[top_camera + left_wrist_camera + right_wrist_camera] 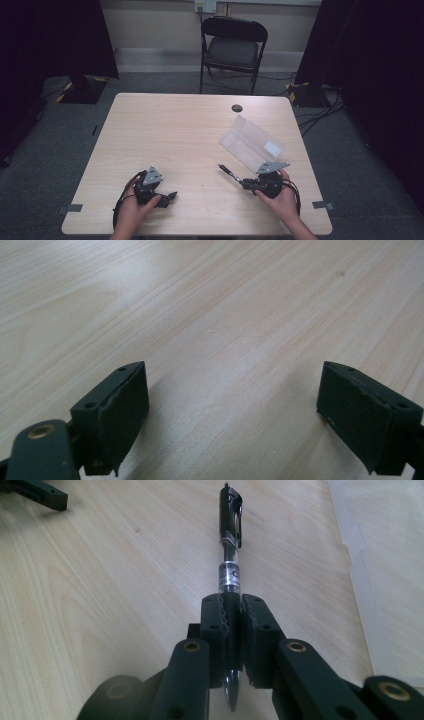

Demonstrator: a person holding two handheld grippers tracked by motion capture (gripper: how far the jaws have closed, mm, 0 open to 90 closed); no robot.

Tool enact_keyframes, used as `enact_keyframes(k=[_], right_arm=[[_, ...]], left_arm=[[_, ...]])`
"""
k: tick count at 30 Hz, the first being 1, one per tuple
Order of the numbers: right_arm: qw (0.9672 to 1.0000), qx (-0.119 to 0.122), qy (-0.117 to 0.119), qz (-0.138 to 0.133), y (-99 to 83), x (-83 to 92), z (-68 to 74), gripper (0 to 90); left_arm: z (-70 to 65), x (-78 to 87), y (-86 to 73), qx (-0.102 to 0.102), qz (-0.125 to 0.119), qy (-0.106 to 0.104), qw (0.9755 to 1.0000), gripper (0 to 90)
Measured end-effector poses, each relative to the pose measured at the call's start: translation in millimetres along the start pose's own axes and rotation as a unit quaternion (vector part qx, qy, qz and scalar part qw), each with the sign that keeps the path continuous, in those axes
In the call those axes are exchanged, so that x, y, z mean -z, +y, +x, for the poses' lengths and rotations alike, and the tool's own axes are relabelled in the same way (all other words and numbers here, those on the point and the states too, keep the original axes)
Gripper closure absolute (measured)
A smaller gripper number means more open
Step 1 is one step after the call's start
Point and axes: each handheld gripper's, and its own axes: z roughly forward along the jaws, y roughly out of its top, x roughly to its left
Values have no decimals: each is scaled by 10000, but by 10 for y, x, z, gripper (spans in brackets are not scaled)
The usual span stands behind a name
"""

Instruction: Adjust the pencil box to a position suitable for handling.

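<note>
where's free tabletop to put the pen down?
Most of the light wood table is bare: the whole left half, and the middle strip between the open left gripper and the right gripper, shut on the black clip pen. Crowded only at right, where the open clear plastic case lies.

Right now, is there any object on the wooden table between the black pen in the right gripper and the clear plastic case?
Nothing visible stands between them. The right gripper is shut on the black pen, and only bare light wooden table separates the pen from the open clear plastic case beside it.
</note>
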Motion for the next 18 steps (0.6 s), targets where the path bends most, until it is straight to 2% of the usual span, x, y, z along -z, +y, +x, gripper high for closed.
enact_keyframes(k=[10, 18], right_arm=[[9999, -104, 80, -93, 50, -2, -52, 814], [9999, -23, 88, -133, 103, -3, -51, 814]], left_arm=[[-1, 0, 0, 6, 0, -4, 10000, 130], [-1, -1, 0, 6, 0, 1, 10000, 130]])
